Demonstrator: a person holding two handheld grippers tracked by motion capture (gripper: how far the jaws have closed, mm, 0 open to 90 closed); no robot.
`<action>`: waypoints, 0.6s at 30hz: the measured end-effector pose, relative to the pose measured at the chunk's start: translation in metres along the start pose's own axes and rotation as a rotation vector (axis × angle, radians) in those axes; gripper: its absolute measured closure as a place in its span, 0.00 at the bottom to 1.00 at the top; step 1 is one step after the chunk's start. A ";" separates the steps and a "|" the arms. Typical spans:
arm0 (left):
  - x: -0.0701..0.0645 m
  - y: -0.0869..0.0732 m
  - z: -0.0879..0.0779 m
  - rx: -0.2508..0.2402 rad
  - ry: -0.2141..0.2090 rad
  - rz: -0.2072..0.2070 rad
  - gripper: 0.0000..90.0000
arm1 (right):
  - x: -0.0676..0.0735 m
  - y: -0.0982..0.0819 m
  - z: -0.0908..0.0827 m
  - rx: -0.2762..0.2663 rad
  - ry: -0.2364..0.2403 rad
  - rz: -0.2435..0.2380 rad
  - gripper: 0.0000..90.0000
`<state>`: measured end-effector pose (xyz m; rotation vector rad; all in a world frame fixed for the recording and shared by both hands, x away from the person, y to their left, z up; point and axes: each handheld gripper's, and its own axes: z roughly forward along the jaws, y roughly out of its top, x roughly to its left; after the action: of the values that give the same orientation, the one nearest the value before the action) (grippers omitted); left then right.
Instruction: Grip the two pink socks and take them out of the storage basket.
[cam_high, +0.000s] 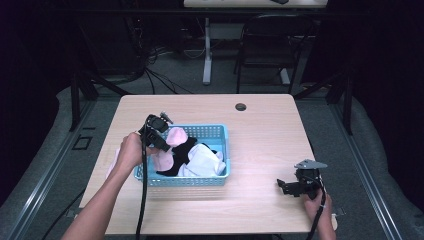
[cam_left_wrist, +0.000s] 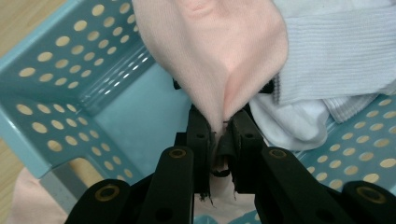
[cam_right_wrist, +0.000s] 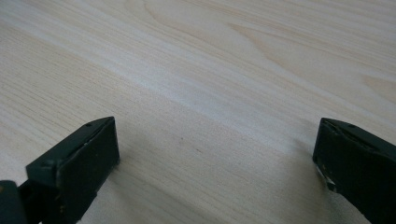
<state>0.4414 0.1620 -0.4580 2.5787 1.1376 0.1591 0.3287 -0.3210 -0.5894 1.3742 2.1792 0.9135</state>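
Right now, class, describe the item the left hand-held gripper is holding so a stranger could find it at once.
Find the blue perforated basket on the wooden table. At its left end, the left hand-held gripper is shut on a pale pink cloth. Its neighbours in the basket are white and black.

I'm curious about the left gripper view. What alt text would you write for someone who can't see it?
A black two-jaw claw is shut on a fold of pale pink cloth, seen close up above a light blue perforated plastic basket. White ribbed cloth lies in the basket to the right, and light wooden tabletop shows at the upper left.
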 end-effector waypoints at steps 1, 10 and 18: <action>0.000 0.001 -0.002 -0.002 0.000 0.001 0.90 | 0.000 0.000 0.000 0.000 0.000 0.000 0.00; 0.001 0.006 -0.018 -0.024 0.003 0.014 0.90 | 0.000 0.000 0.000 0.000 0.000 0.000 0.00; 0.001 0.008 -0.032 -0.034 0.022 0.024 0.90 | 0.000 0.000 0.000 0.000 0.000 0.000 0.00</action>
<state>0.4405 0.1649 -0.4255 2.5678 1.1028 0.2102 0.3287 -0.3211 -0.5893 1.3740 2.1795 0.9134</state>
